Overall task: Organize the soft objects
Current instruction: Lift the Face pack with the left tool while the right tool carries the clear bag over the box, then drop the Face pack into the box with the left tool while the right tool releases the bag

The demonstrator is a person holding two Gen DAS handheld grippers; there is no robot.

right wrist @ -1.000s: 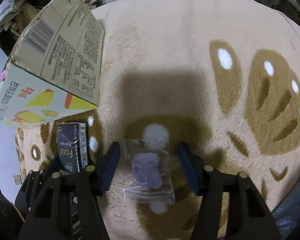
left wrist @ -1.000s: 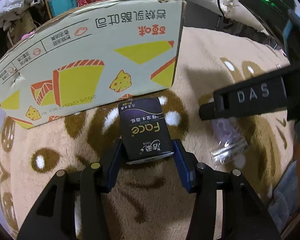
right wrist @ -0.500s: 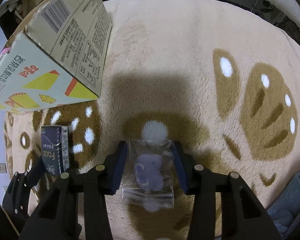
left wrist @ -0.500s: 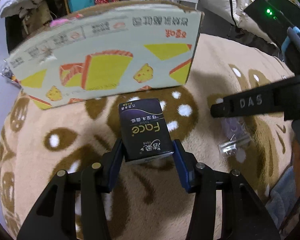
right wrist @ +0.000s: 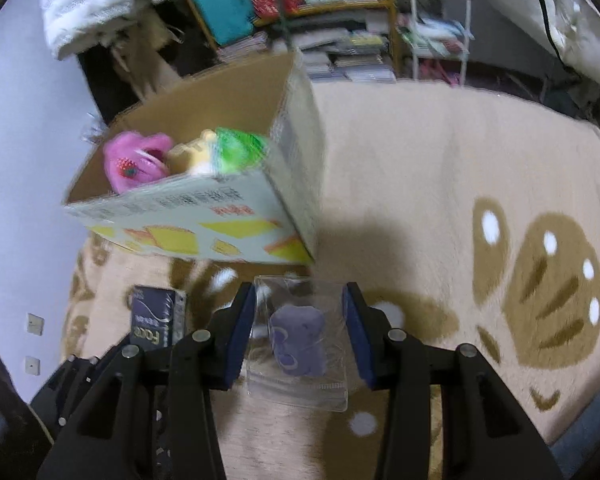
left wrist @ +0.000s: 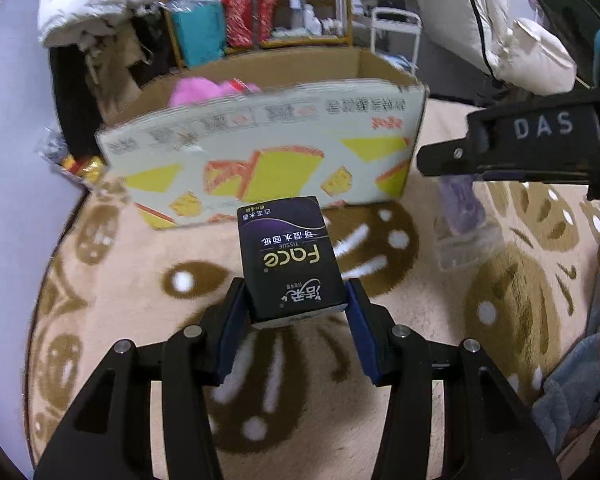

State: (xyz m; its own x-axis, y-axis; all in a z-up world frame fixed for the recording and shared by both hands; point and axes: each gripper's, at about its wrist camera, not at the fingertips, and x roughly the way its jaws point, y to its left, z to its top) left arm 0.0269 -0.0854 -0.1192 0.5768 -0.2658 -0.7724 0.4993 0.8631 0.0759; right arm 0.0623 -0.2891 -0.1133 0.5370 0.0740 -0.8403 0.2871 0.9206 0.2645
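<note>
Above the beige patterned rug [right wrist: 440,168], both tools carry items clear of the pile. Left tool [left wrist: 298,320]: blue pads clamped on a dark tissue pack [left wrist: 290,256], label facing the camera. Right tool [right wrist: 300,332]: jaws just closed in, now clamped on a clear zip bag [right wrist: 300,368] holding a purple soft toy [right wrist: 298,338]. Open cardboard box [right wrist: 204,216] stands just beyond, holding pink [right wrist: 134,160] and green [right wrist: 240,148] plush items.
</note>
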